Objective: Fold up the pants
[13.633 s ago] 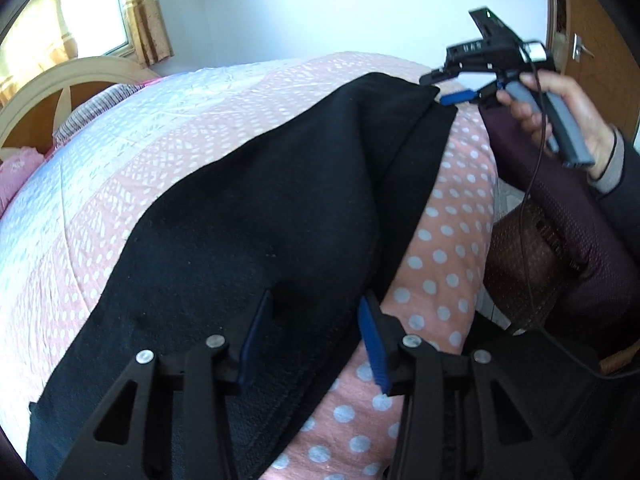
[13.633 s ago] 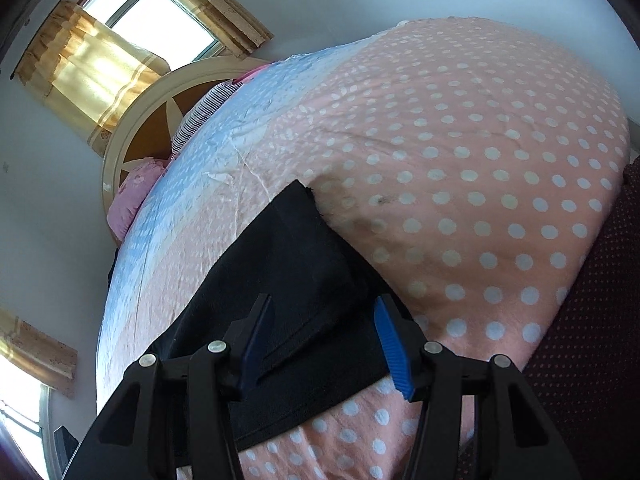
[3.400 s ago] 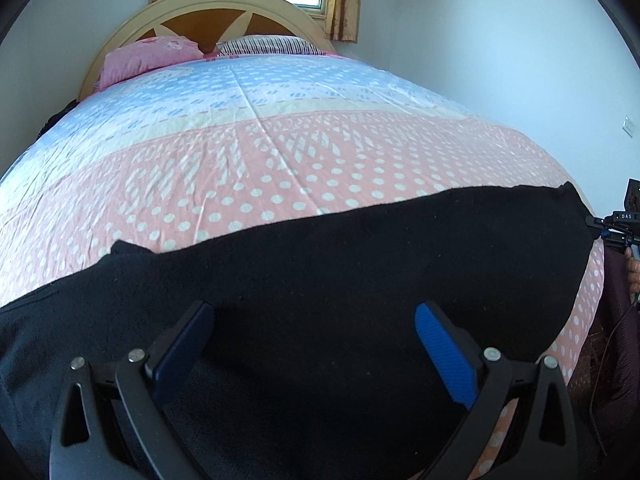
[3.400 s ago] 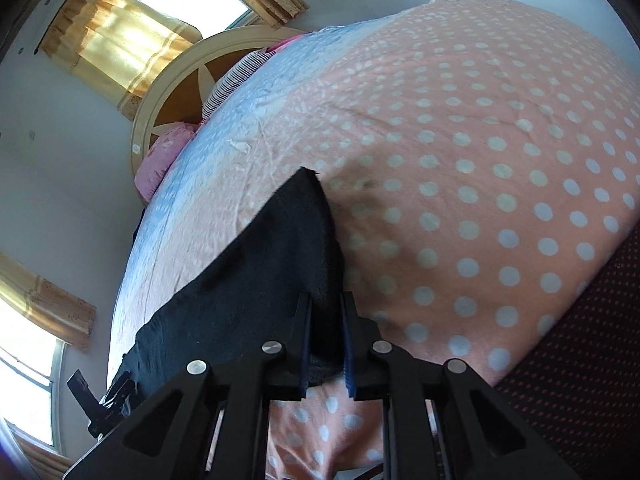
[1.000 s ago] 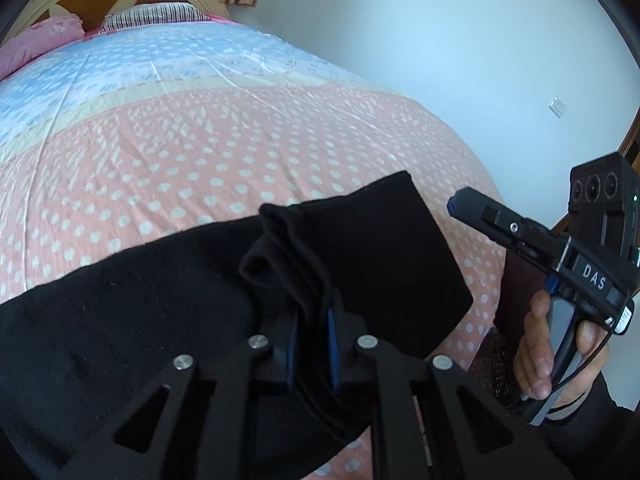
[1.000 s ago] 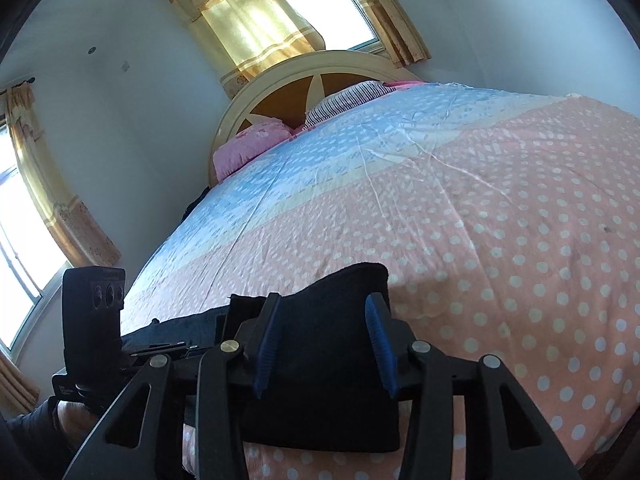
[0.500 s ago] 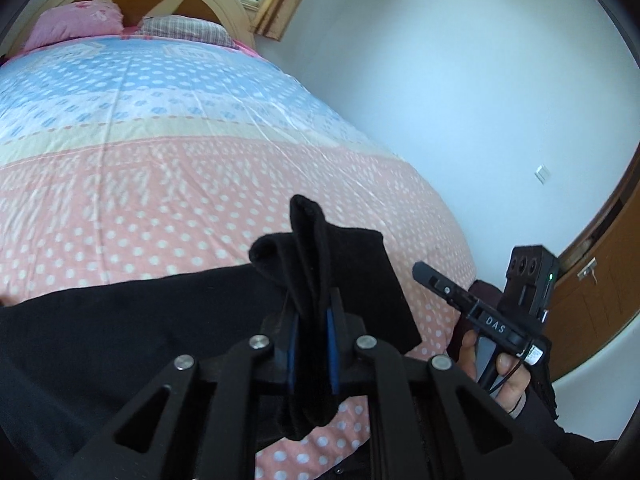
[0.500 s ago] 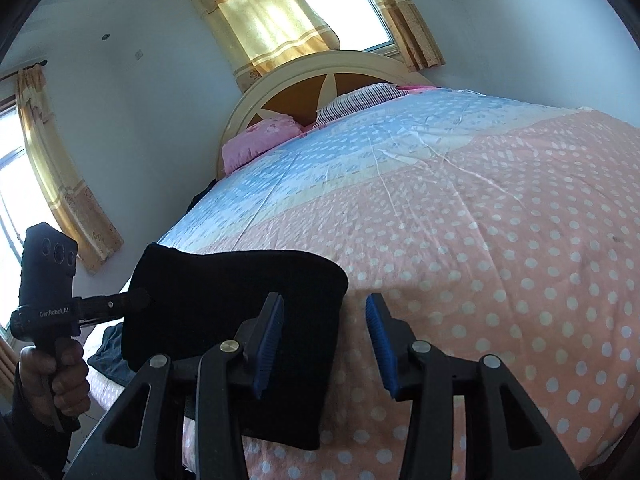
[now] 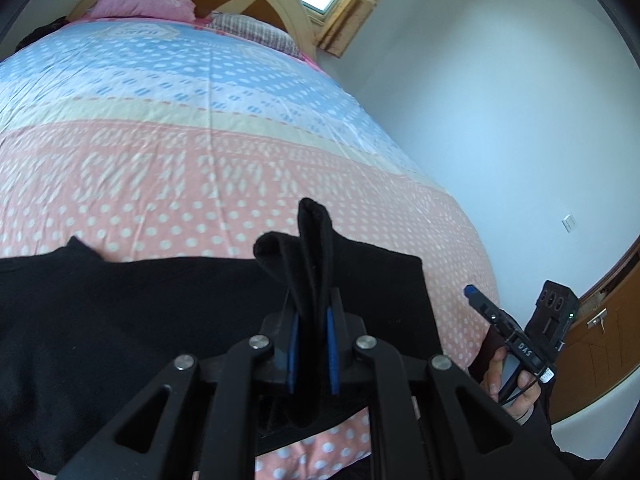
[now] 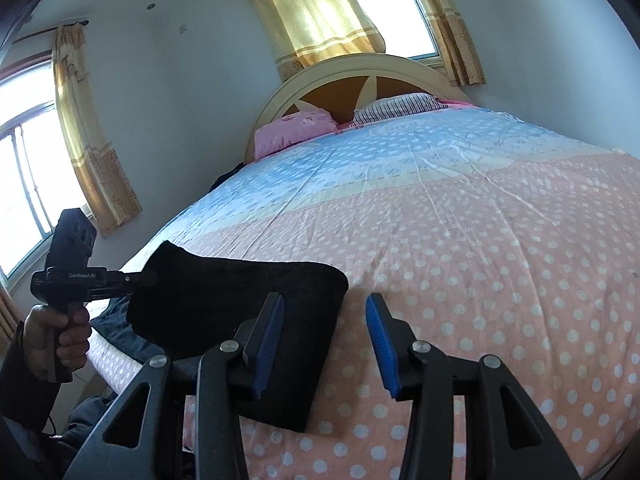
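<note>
Pants (image 9: 120,320), black, lie across the near end of a bed (image 9: 200,152) covered in a pink and blue dotted quilt. The left claw (image 9: 312,344) is clamped on a bunched fold of the pants, which stands up between its blue pads and lifts one end of the cloth off the quilt. The right claw (image 10: 324,340) hovers with its blue-padded fingers apart, holding nothing, just beside the rounded folded edge of the pants (image 10: 240,304). A pink pillow (image 10: 296,128) and a striped pillow (image 10: 396,106) rest against the curved headboard (image 10: 360,72).
</note>
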